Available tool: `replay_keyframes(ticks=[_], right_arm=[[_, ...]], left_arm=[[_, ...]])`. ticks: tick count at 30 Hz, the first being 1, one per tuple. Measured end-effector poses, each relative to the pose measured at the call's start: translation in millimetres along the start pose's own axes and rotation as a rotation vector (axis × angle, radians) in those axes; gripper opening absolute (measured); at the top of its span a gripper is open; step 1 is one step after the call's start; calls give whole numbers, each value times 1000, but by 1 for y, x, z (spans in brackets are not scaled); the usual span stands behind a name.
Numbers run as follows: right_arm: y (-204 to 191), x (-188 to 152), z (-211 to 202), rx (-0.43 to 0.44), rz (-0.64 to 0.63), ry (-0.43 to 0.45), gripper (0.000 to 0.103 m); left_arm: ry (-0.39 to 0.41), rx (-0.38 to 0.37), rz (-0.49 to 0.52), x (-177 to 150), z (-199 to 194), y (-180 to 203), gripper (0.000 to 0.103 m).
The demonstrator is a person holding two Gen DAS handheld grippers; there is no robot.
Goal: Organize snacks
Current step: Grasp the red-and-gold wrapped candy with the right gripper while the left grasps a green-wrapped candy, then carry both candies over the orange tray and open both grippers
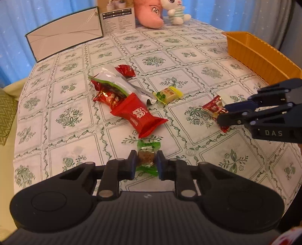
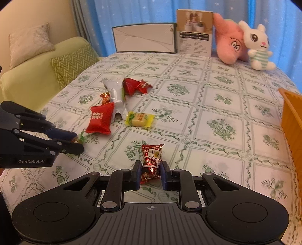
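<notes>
- we work on a table (image 2: 217, 105) under a white cloth with green floral squares; its far and left edges curve away toward blue curtains (image 2: 147, 11) and a pale green sofa (image 2: 37, 64) with cushions.
- the widest free stretch of cloth lies to the right of the snacks, running toward the orange corrugated basket (image 1: 260, 54) at the right edge.
- along the far edge stand a flat white box (image 2: 145, 40), a printed carton (image 2: 195, 35), a pink plush (image 2: 229, 43) and a white rabbit plush (image 2: 258, 47), all well apart from the snacks.
- mid-table, a loose pile: a silver pouch (image 1: 117, 79), a large red packet (image 1: 139, 115) lying over it, a small red foil sweet (image 1: 125, 70) behind, a yellow candy (image 1: 168, 95) just beside.
- our left gripper (image 1: 145, 164) is clamped on the green-wrapped candy (image 1: 147, 158), near the red packet's end.
- our right gripper (image 2: 151, 173) is pinched closed on the red foil candy (image 2: 152, 160), which is low over the cloth, apart from the pile.
</notes>
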State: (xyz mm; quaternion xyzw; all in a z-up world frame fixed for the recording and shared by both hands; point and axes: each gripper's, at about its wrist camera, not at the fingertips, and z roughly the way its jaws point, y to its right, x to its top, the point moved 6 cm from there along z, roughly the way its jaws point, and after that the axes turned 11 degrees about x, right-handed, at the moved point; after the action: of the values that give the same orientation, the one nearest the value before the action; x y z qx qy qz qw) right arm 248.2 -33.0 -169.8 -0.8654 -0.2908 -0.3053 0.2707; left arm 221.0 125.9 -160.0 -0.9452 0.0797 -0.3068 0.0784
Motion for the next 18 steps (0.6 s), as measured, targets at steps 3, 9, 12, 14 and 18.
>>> replay_keyframes(ticks=[3,9,12,14,18], right_arm=[[4,-7,-12,-15,38,18,20],[10,-22,-46,-42,98,55,20],[16,-28,-71,-67,135,86,20],[22,-31,-89,-88,155,108,20],[39,-33,-130,-139,198,164,20]], left_arm=[[-6,7,-69,-1,-10,5,19],[15,0,-156,1,-39,39,19],[34,-19,-202,8,-55,63,19],[49,-39,-218,15,-65,80,19],[87,-96,-216,34,-83,117,19]])
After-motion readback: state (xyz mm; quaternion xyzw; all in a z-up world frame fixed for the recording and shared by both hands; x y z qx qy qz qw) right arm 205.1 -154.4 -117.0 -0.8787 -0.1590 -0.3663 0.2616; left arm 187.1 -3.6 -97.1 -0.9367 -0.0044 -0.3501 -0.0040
